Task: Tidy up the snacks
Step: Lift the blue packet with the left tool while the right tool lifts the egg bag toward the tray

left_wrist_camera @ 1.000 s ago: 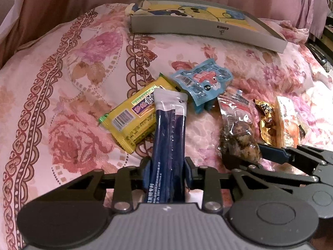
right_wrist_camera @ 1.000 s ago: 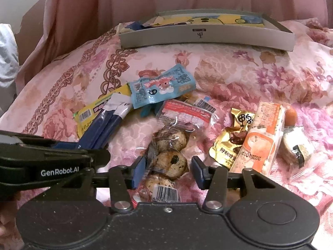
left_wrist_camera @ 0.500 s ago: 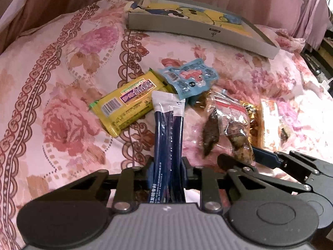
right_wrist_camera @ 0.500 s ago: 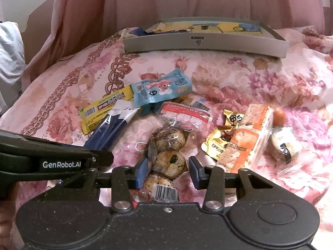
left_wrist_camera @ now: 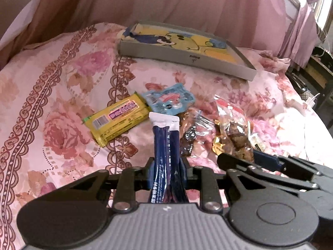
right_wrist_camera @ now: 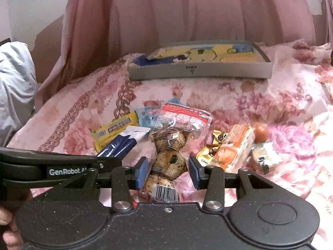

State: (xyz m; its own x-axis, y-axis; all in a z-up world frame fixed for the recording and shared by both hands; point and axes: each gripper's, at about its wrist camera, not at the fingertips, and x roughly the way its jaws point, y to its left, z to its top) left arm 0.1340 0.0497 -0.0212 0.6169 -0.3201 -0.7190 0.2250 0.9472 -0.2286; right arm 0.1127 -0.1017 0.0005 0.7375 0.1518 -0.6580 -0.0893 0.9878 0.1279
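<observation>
- Left gripper (left_wrist_camera: 166, 167) is clenched on the blue stick pack (left_wrist_camera: 165, 143).
- Right gripper (right_wrist_camera: 167, 173) grasps the egg pouch (right_wrist_camera: 169, 156).
- Step: carrying both; next, probably lower them into the tray (right_wrist_camera: 199, 70) at twelve o'clock.

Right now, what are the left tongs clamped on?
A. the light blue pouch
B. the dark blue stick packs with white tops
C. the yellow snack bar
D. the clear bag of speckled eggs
B: in the left wrist view the left tongs are pinched on the dark blue stick packs, while the yellow snack bar and light blue pouch lie on the floral bedspread.
</observation>
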